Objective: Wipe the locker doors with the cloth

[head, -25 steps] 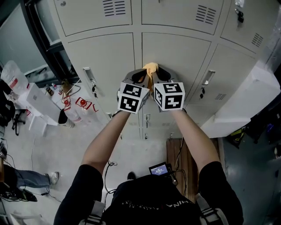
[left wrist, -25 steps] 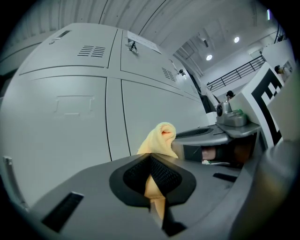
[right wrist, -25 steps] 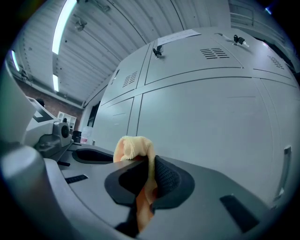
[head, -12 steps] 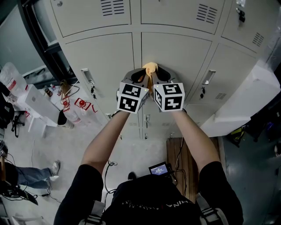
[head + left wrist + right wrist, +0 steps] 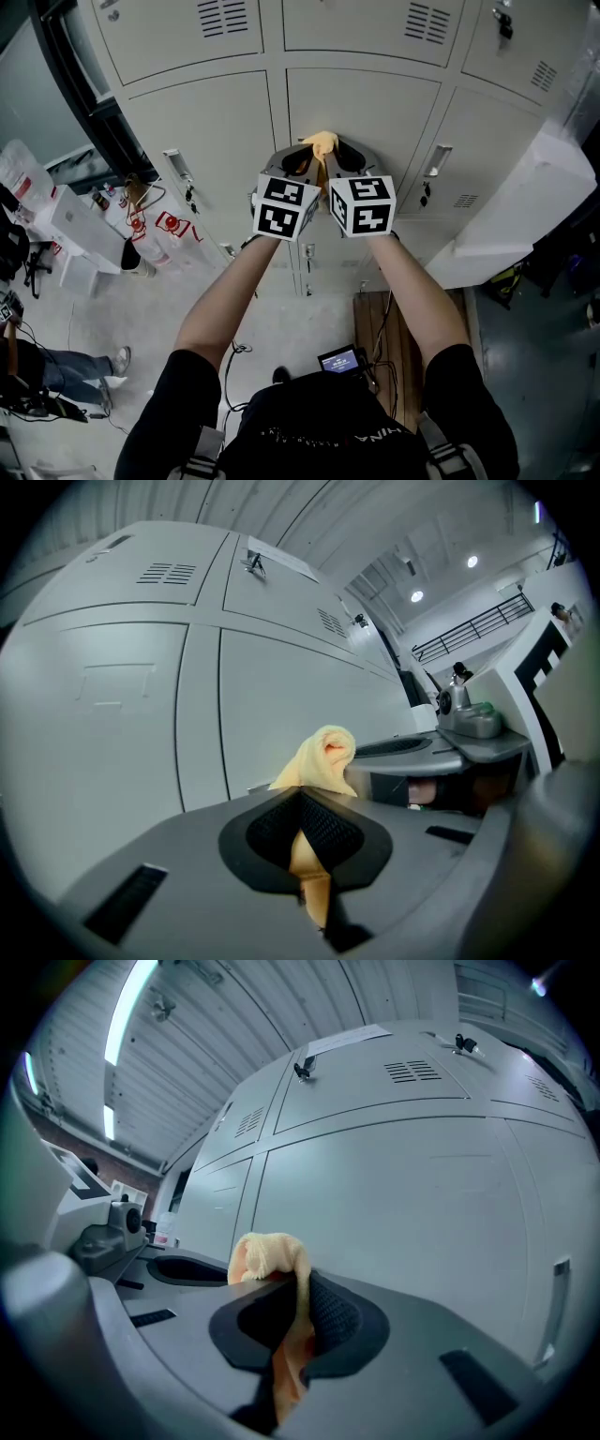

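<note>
Far left in the head view there's a person's leg in jeans (image 5: 52, 373) on the floor, plus some white plastic bags with red print (image 5: 164, 230) sitting at the foot of the lockers. Moving in, the left gripper (image 5: 298, 161) is held up in front of the grey locker doors (image 5: 366, 108), and in its own view its jaws are pressed together on the yellow cloth (image 5: 323, 757). A strip of it runs down through the dark pads and a bunched lump pokes out past the tips. The right gripper (image 5: 345, 157) sits just beside the left one, their marker cubes nearly touching, and it's doing the same thing: jaws pinching the cloth, with the lump flopped over the tip on its left side. So both grippers share one wad, which sticks up between them right at the middle lower door, close to that door's left edge. Can't tell if it's actually touching the metal. Further right is a door latch (image 5: 434, 159), and lower down a small lit screen (image 5: 339, 360).
</note>
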`<action>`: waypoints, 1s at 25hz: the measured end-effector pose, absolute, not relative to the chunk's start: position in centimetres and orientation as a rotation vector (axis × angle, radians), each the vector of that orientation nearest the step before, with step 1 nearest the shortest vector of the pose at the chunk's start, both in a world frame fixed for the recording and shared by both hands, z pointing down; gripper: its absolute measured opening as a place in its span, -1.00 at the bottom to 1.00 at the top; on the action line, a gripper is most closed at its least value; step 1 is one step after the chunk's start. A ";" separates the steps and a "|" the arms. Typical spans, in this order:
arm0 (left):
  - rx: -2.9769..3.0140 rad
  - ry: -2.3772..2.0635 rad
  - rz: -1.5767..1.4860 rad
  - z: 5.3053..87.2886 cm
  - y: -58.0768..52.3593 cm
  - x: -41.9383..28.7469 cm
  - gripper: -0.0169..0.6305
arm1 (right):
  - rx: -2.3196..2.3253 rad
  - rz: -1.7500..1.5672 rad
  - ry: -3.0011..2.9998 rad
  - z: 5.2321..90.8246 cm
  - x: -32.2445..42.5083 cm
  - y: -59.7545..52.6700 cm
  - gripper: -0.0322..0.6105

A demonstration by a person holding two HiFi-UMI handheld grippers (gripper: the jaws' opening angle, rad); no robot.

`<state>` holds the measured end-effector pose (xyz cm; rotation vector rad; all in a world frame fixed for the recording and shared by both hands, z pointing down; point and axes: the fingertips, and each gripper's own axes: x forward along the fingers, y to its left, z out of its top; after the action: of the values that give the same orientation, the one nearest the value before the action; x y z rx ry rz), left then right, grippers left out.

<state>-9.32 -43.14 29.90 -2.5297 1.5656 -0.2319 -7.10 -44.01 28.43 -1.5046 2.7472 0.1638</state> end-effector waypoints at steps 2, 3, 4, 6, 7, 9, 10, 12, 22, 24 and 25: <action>-2.538 1.553 -0.228 29.9 -43.3 -8.2 -0.89 | -1.519 0.167 2.742 28.5 -6.0 -44.2 -0.74; -2.542 1.546 -0.227 29.9 -43.4 -7.6 -0.89 | -1.527 0.169 2.739 28.5 -5.4 -44.3 -0.74; -2.546 1.538 -0.228 30.0 -43.6 -7.0 -0.89 | -1.536 0.171 2.735 28.5 -4.8 -44.4 -0.74; -2.554 1.523 -0.230 30.1 -43.7 -5.7 -0.89 | -1.553 0.172 2.726 28.6 -3.5 -44.5 -0.74; -2.558 1.516 -0.230 30.2 -43.8 -5.1 -0.89 | -1.562 0.171 2.721 28.7 -2.8 -44.6 -0.74; -2.569 1.498 -0.230 30.3 -44.0 -3.6 -0.89 | -1.582 0.169 2.712 28.8 -1.4 -44.8 -0.74; -2.574 1.489 -0.231 30.3 -44.2 -2.9 -0.89 | -1.591 0.167 2.707 28.9 -0.7 -44.9 -0.74; -2.585 1.470 -0.234 30.5 -44.4 -1.5 -0.89 | -1.609 0.163 2.699 29.0 0.7 -45.1 -0.74; -2.626 1.400 -0.236 31.0 -45.2 4.9 -0.89 | -1.685 0.145 2.657 29.5 7.2 -45.8 -0.74; -2.634 1.390 -0.234 31.0 -45.4 6.0 -0.89 | -1.696 0.144 2.650 29.5 8.3 -46.0 -0.74; -2.637 1.385 -0.232 31.1 -45.5 6.6 -0.89 | -1.702 0.145 2.647 29.6 8.9 -46.1 -0.74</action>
<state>6.55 -45.47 31.08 -2.6372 1.3855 -0.2318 8.87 -46.08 29.57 -1.7018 2.6474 0.1447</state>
